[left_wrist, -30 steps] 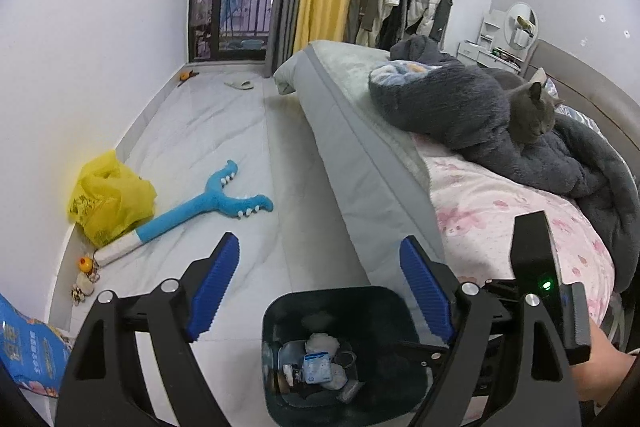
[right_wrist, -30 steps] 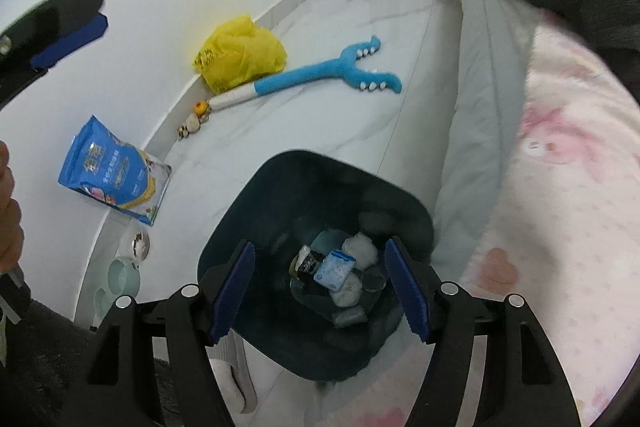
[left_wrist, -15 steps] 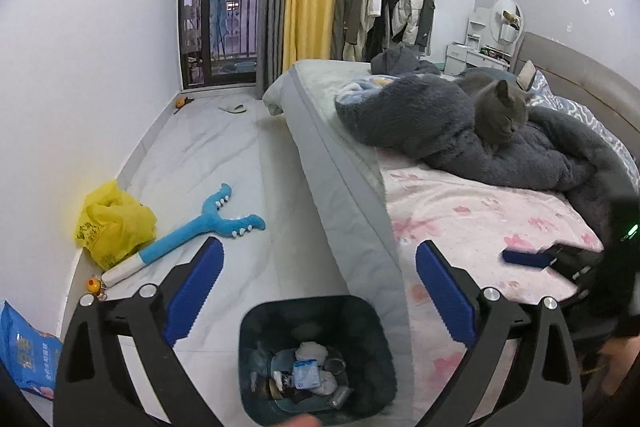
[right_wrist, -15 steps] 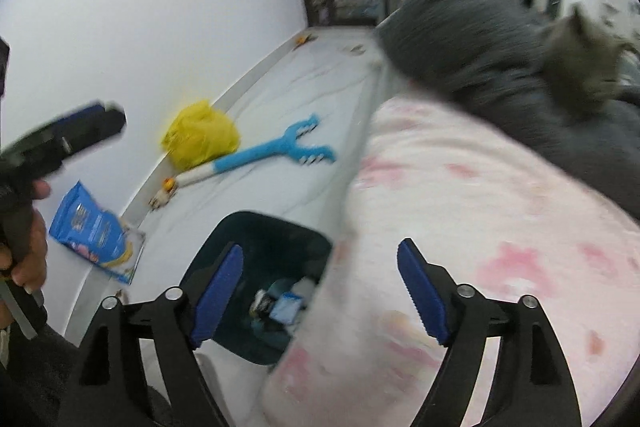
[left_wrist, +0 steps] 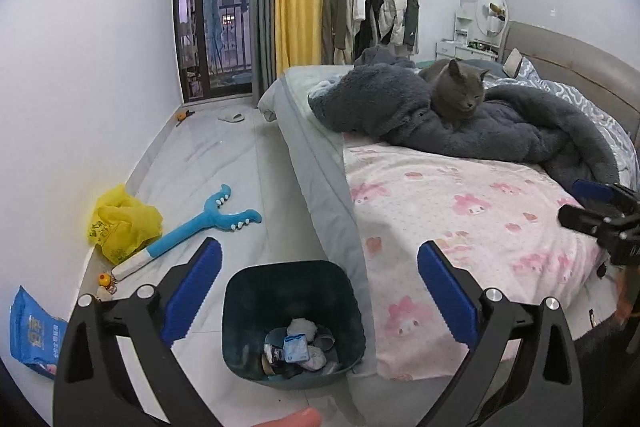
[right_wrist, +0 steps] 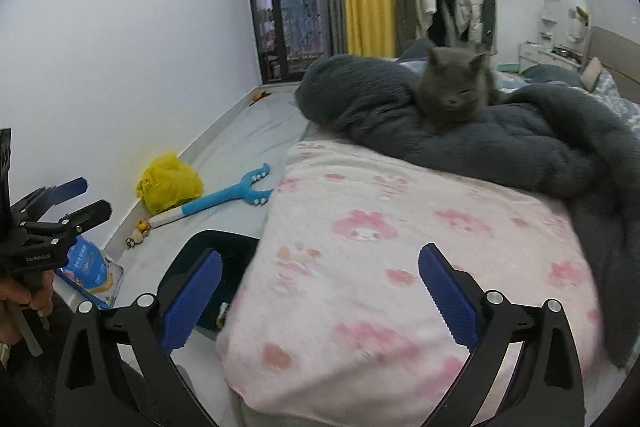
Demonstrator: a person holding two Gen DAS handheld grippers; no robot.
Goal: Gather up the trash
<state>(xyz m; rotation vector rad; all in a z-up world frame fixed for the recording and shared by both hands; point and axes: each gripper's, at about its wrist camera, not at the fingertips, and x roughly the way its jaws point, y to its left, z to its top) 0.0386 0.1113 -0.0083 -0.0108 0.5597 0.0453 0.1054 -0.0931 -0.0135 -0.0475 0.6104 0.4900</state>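
A dark teal trash bin (left_wrist: 256, 307) stands on the floor beside the bed and holds several pieces of trash (left_wrist: 298, 347). My left gripper (left_wrist: 320, 295) is open and empty, raised above and behind the bin. My right gripper (right_wrist: 320, 291) is open and empty over the pink flowered sheet (right_wrist: 400, 267); it also shows at the right edge of the left wrist view (left_wrist: 600, 211). The bin is partly hidden by the mattress in the right wrist view (right_wrist: 200, 259). The left gripper shows at the left edge there (right_wrist: 60, 203).
A grey cat (left_wrist: 460, 95) lies on a dark blanket (left_wrist: 500, 131) on the bed. On the floor by the wall lie a yellow plastic bag (left_wrist: 120, 223), a blue toy stick (left_wrist: 196, 227), a blue packet (left_wrist: 34, 335) and small toys (left_wrist: 105, 281).
Both grippers have lifted and pulled back from the bin. The right one swung from over the bin to above the bed. The view now takes in the bed and cat.
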